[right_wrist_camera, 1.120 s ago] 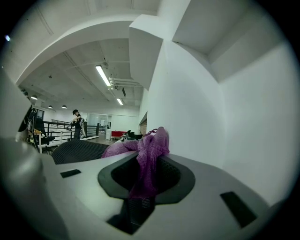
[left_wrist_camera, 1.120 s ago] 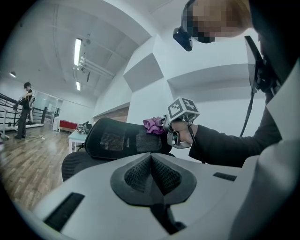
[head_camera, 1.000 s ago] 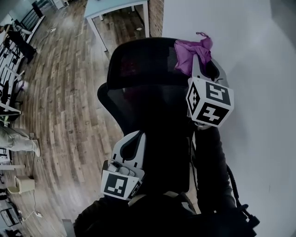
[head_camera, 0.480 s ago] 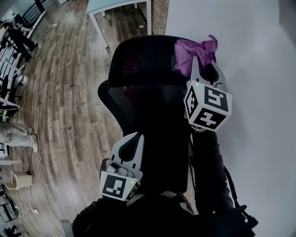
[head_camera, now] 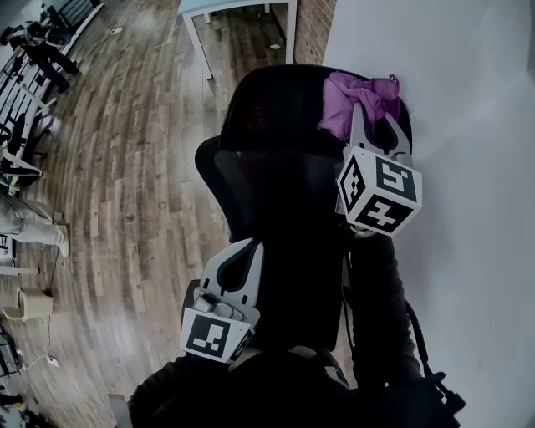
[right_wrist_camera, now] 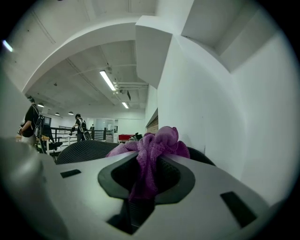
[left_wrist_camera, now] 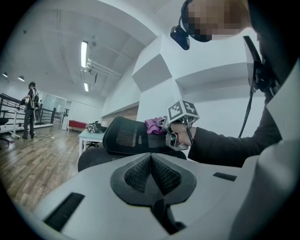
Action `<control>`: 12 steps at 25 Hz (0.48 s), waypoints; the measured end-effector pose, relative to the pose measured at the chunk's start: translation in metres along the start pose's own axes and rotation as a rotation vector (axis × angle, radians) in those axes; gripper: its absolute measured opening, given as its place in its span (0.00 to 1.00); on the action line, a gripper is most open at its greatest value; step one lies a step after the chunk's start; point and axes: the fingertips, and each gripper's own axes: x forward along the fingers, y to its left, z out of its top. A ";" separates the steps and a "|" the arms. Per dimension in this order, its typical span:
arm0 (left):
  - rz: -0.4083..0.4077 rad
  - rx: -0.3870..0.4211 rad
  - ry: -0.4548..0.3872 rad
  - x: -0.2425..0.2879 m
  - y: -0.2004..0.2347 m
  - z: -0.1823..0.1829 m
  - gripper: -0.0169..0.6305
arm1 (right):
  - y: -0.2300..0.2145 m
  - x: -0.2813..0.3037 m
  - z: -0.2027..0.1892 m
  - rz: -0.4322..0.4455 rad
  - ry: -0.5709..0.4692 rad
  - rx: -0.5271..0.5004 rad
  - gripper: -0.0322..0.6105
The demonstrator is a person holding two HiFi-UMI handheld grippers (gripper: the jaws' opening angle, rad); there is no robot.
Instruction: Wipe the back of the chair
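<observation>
Large open office with a brown plank floor [head_camera: 125,184]. A plain white wall [head_camera: 468,209] stands close on the right and meets a narrow strip of brick [head_camera: 316,25]. Just beside the brick is a table [head_camera: 234,5] with a pale top and white legs. The ceiling [right_wrist_camera: 84,56] is white, stepped where it joins the wall, and hung with long strip lights [left_wrist_camera: 84,48], all lit. Far across the room run a black railing [left_wrist_camera: 10,101] and a red sofa [left_wrist_camera: 76,124]; a person [left_wrist_camera: 31,110] stands by the railing
</observation>
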 end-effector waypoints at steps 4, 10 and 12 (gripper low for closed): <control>0.036 -0.005 -0.004 -0.014 0.012 0.001 0.04 | 0.022 0.004 0.000 0.032 0.000 0.005 0.18; 0.093 -0.005 0.009 -0.023 0.027 -0.004 0.04 | 0.047 0.017 -0.003 0.083 -0.001 0.013 0.18; 0.102 -0.008 -0.007 -0.028 0.030 -0.001 0.04 | 0.057 0.018 -0.003 0.103 -0.003 0.017 0.18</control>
